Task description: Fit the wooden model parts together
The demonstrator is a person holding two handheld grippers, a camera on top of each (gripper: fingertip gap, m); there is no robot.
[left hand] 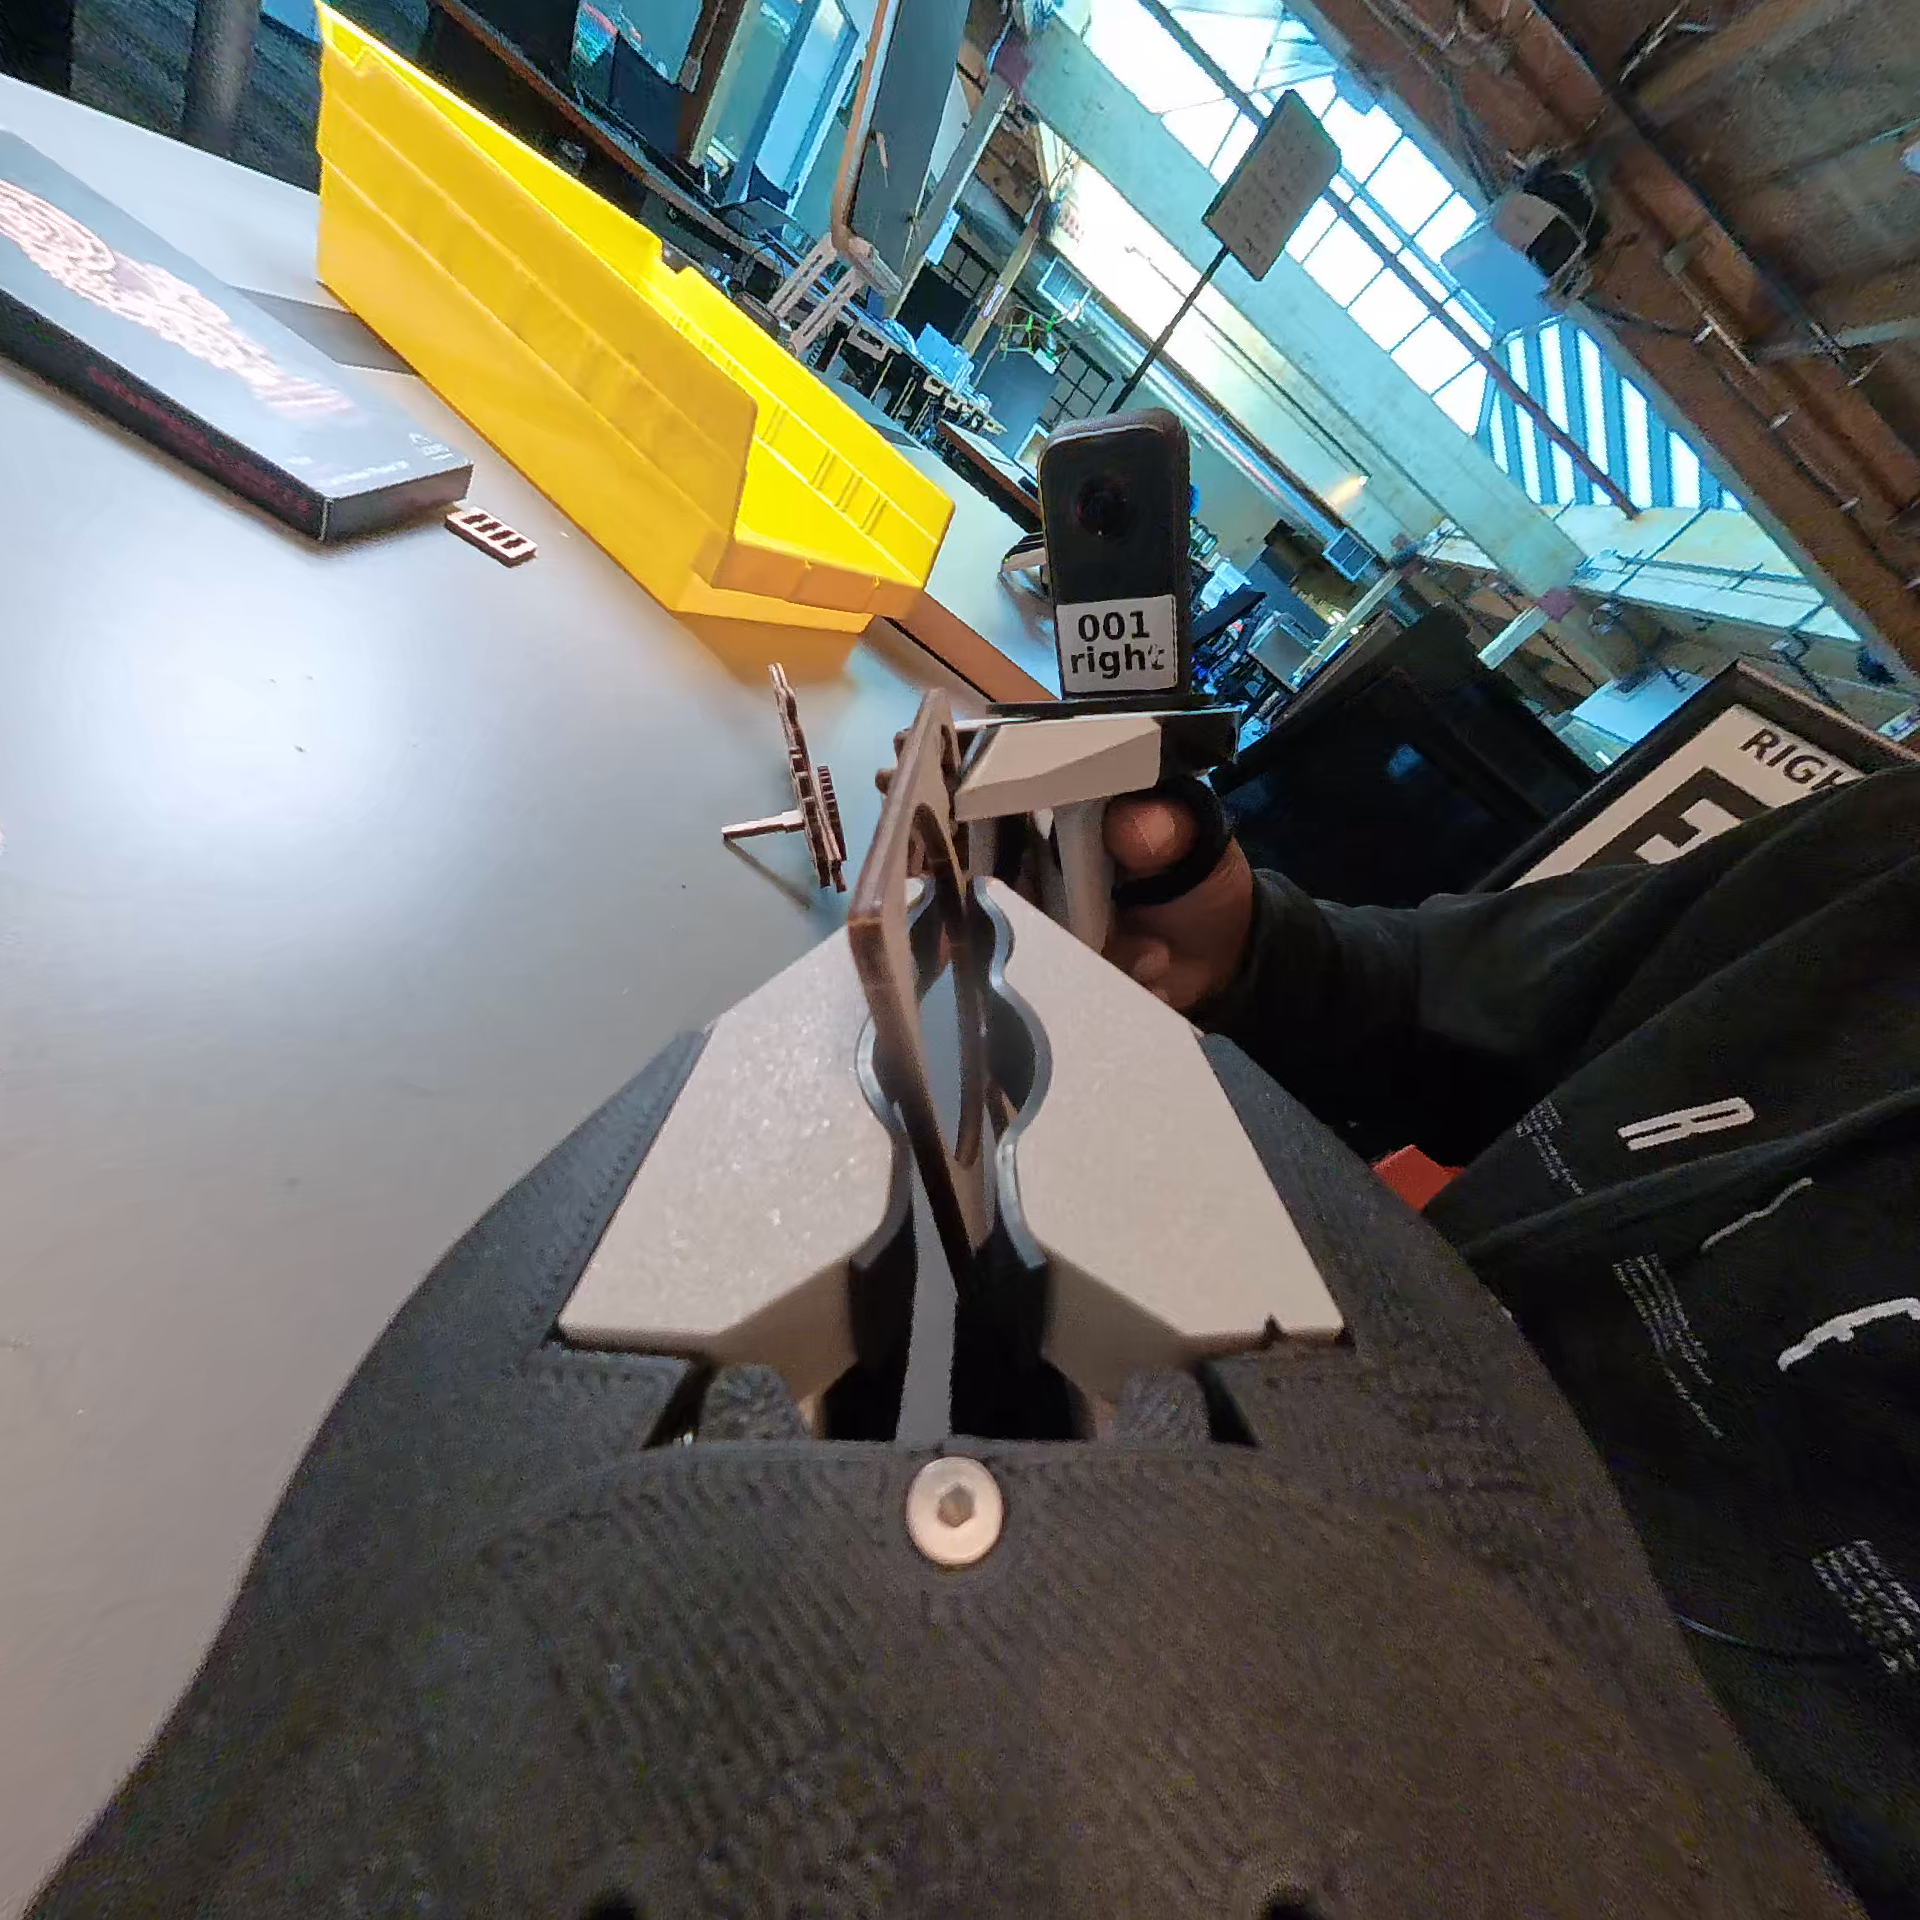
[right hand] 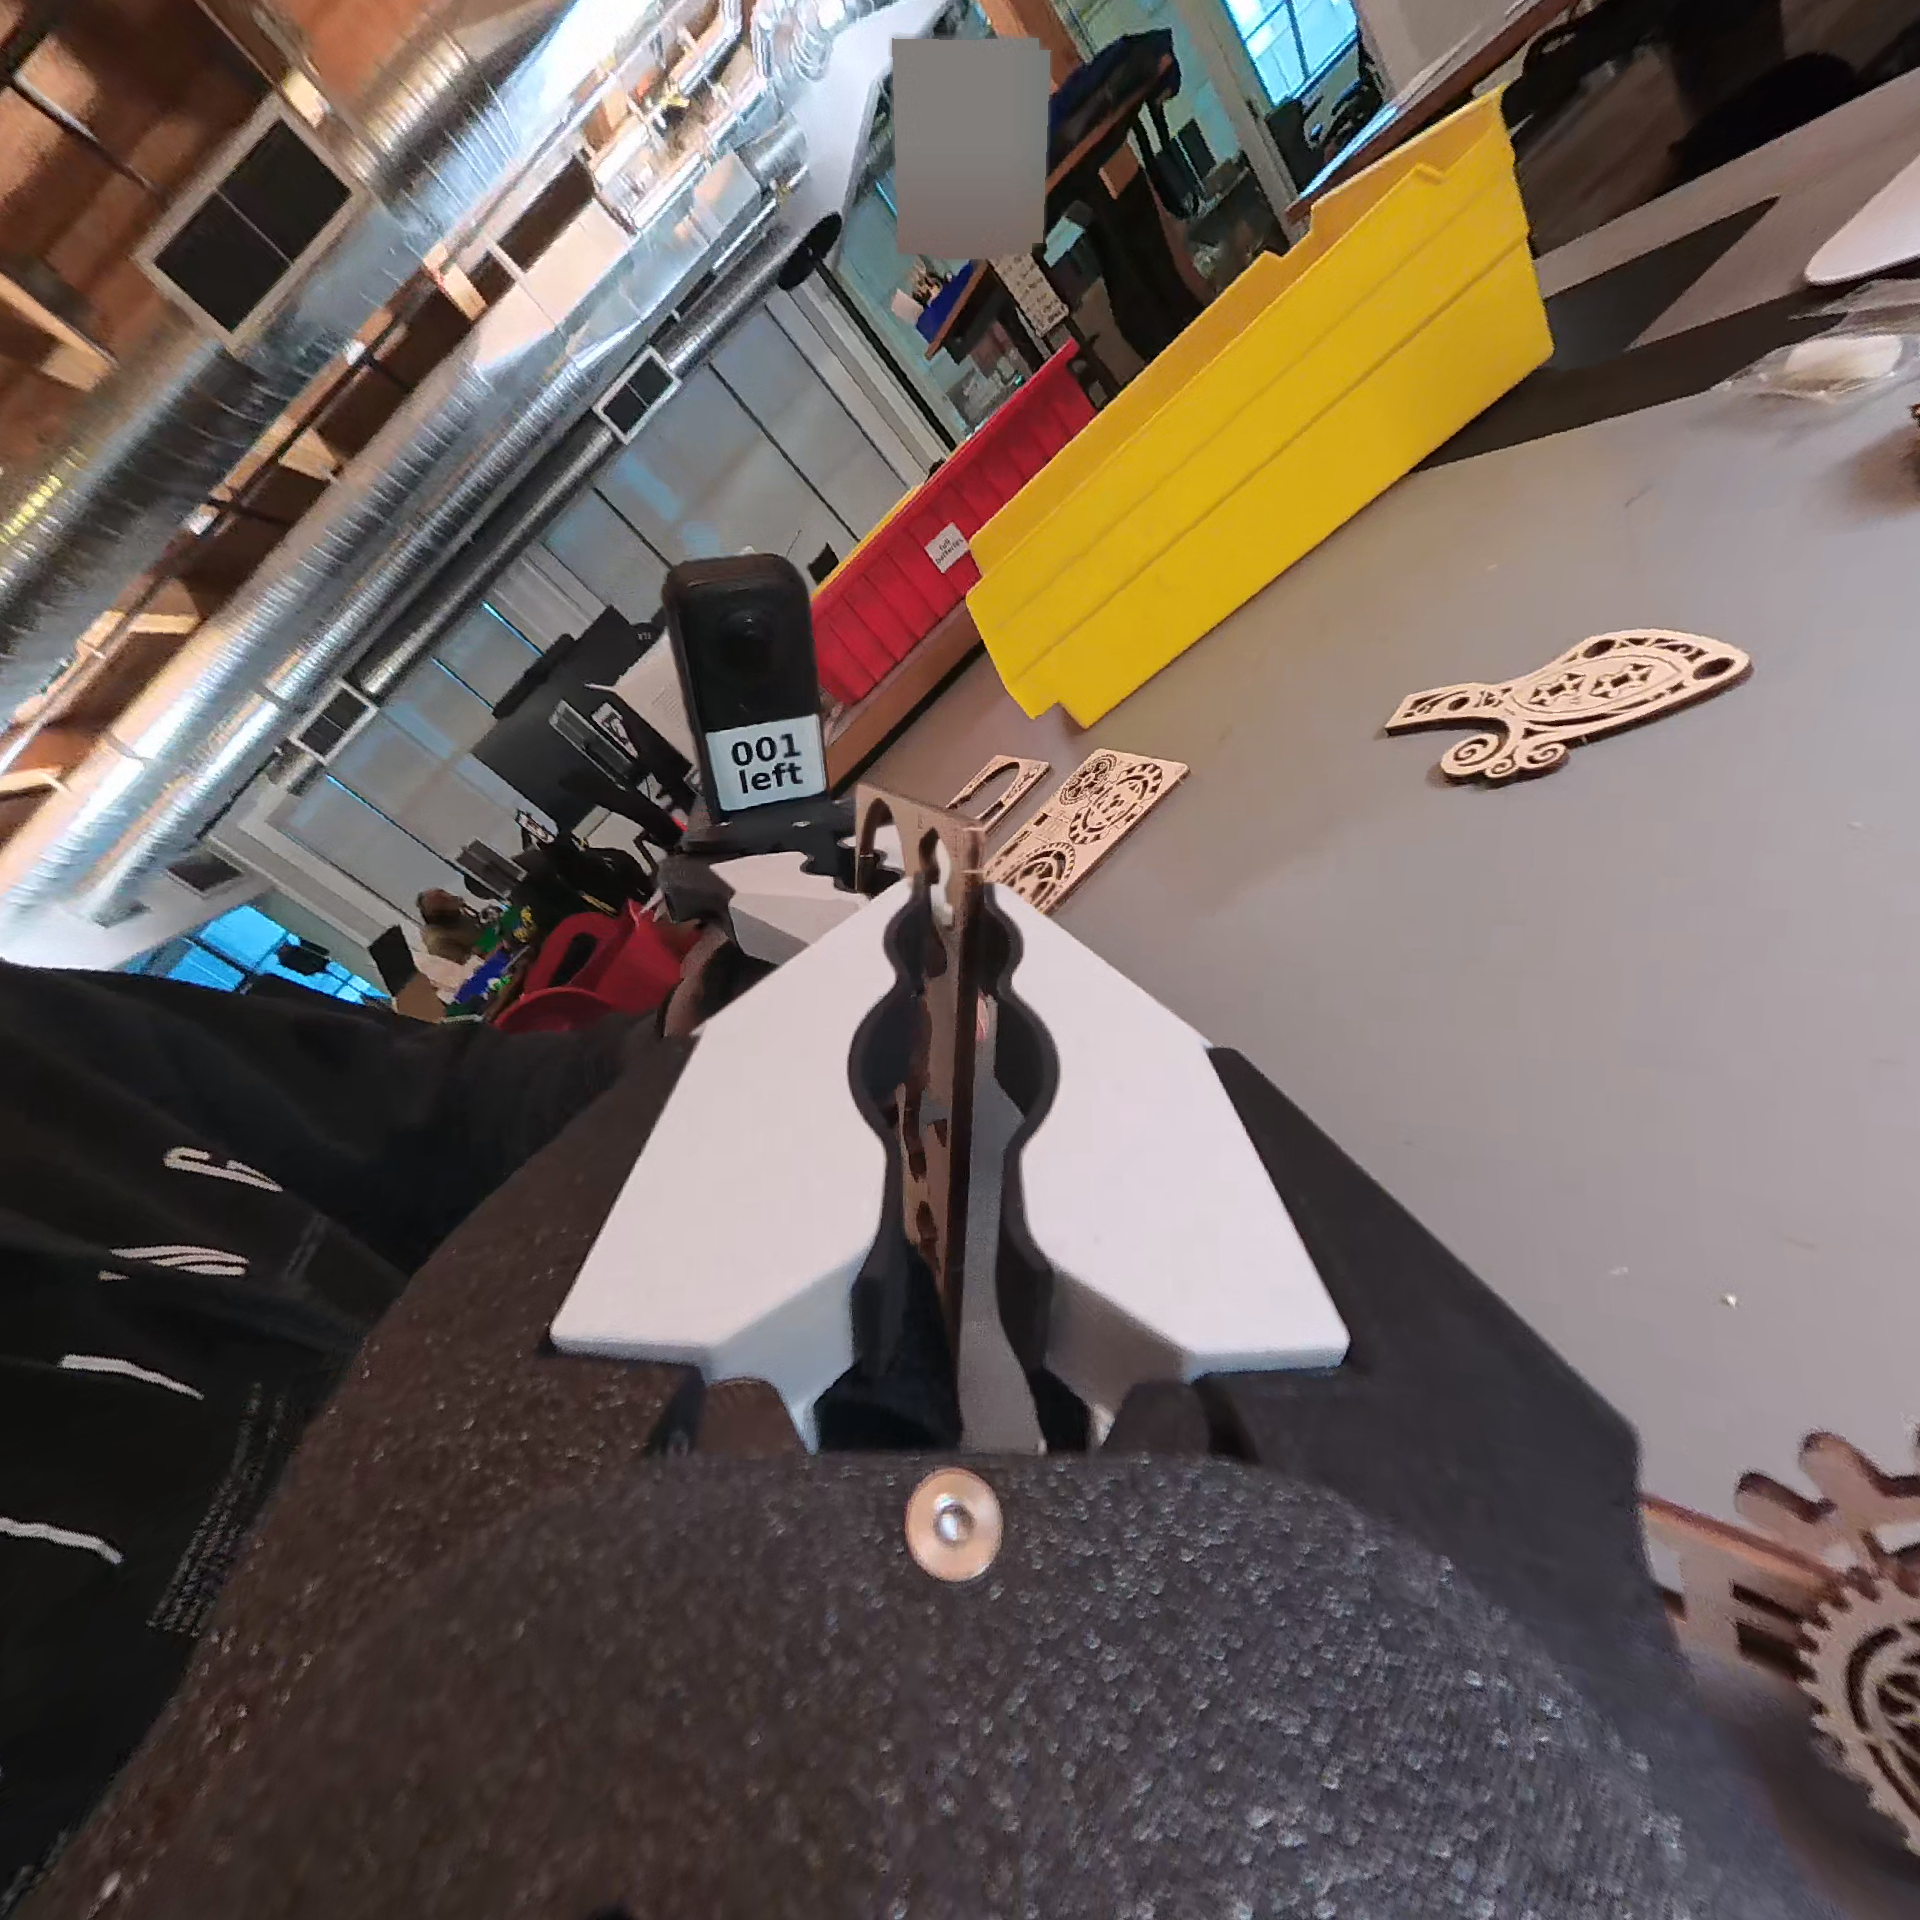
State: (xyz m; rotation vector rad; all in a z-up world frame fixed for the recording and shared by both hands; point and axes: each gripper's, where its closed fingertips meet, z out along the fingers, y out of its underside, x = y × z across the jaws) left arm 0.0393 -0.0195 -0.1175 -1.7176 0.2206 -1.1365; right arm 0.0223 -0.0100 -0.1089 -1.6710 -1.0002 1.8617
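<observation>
My left gripper clamps a thin dark-edged wooden plate edge-on; my right gripper pinches a fretted wooden panel. Both meet above the grey counter. Mating step, I judge: next, align slot with tab.

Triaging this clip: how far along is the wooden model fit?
Done: only a small upright sub-assembly stands on the table. In hand: left tongs and right tongs each clamp a flat wooden panel, held close; whether joined, unclear. Left: ornate piece, fretwork sheet and gear lie loose.
</observation>
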